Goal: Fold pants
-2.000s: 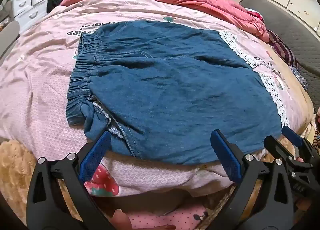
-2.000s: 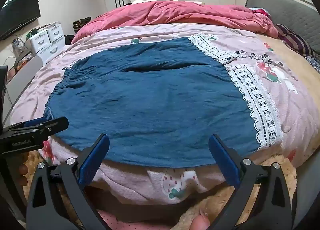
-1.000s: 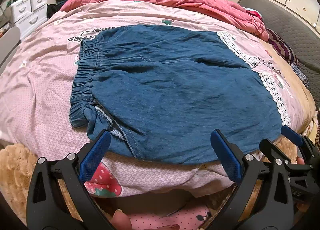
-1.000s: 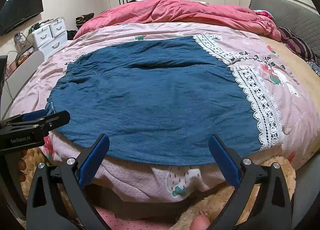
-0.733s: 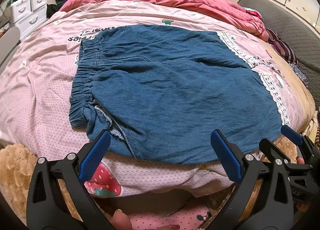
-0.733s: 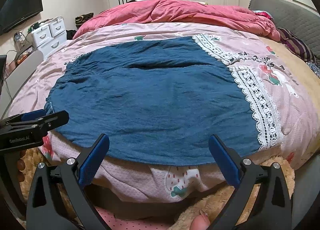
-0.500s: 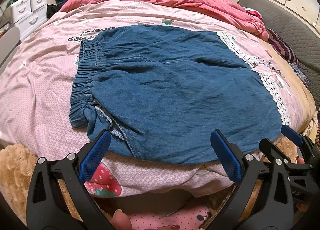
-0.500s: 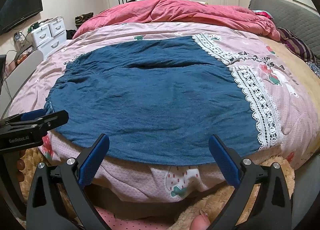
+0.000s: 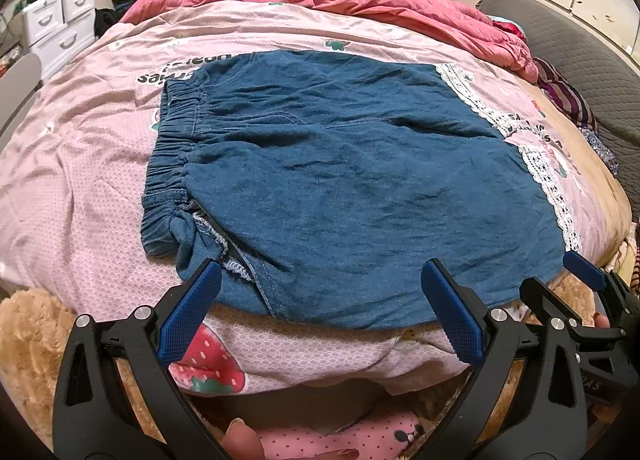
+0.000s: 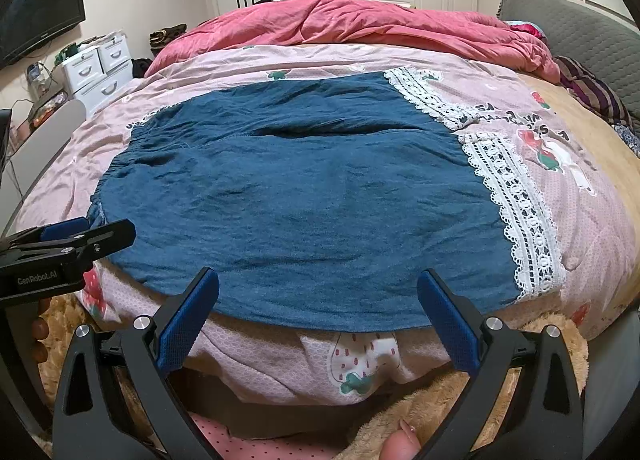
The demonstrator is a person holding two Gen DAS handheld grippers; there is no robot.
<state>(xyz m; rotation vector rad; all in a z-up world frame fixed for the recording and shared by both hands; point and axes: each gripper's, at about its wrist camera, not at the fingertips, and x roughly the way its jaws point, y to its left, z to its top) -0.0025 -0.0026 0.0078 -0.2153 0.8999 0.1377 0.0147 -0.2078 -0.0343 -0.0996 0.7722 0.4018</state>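
Blue denim pants with white lace hems lie spread flat on the pink bedspread; the elastic waistband is on the left. They also show in the right wrist view. My left gripper is open and empty, just short of the near edge by the waistband corner. My right gripper is open and empty, just short of the near edge toward the lace hem. Each gripper shows in the other's view, the right one and the left one.
A crumpled red duvet lies at the far side of the bed. A grey headboard and striped cloth are at the right. White drawers stand at the left. A tan fluffy blanket hangs below the bed edge.
Both grippers drew back slightly from the bed about two seconds ago; since then nothing has visibly moved.
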